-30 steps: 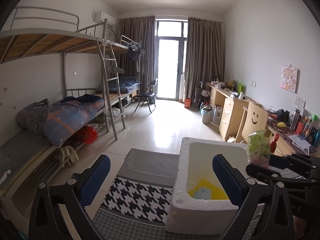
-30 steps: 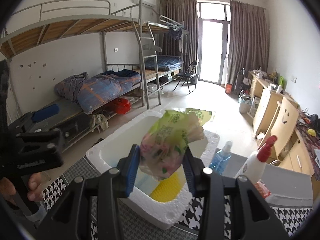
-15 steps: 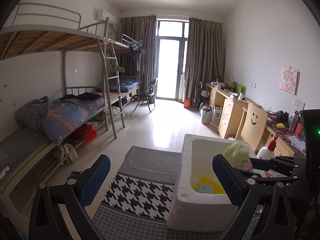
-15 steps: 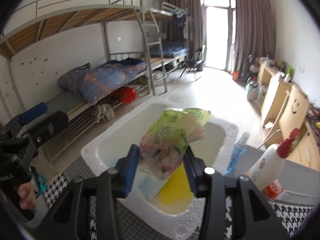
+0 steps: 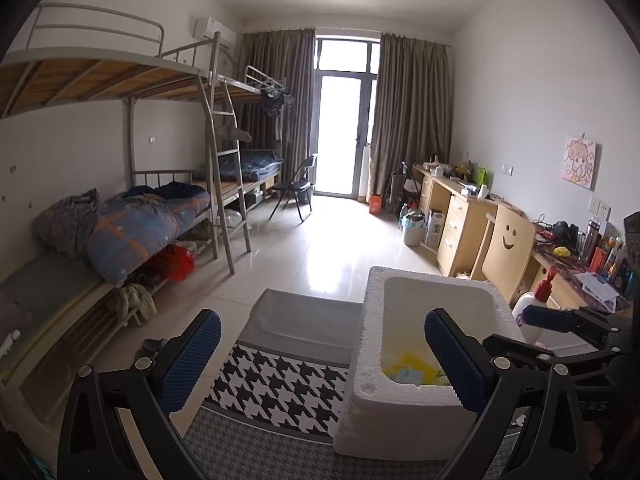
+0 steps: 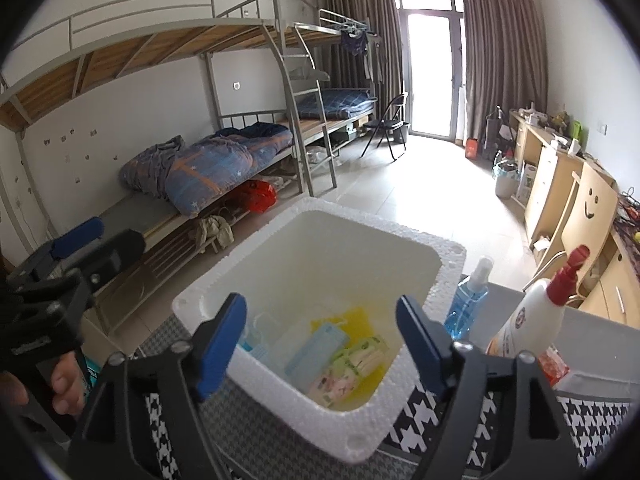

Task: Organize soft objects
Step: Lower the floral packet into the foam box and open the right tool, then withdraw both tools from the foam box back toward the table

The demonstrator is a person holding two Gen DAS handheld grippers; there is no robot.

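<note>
**Tissue pack lying in the foam box, both jaws wide**

While my right gripper (image 6: 320,344) hangs over the near edge of the white foam box (image 6: 280,240), its jaws have just been opening and now stand well apart with nothing between them. I see the green-and-pink tissue pack (image 6: 352,368) lying on the box floor, on top of a yellow cloth (image 6: 360,316) and just beside a pale blue pack (image 6: 316,344). Outside the box's right wall stand a blue spray bottle (image 6: 470,300) and a white bottle with a red cap (image 6: 532,320), both upright on the table (image 6: 280,448) with its houndstooth cover. My left gripper (image 5: 320,360) is held off to the left of the box, its jaws also wide apart and empty; from its camera the box (image 5: 436,292) sits ahead and to the right, and a hand (image 6: 64,388) grips its handle.
</note>
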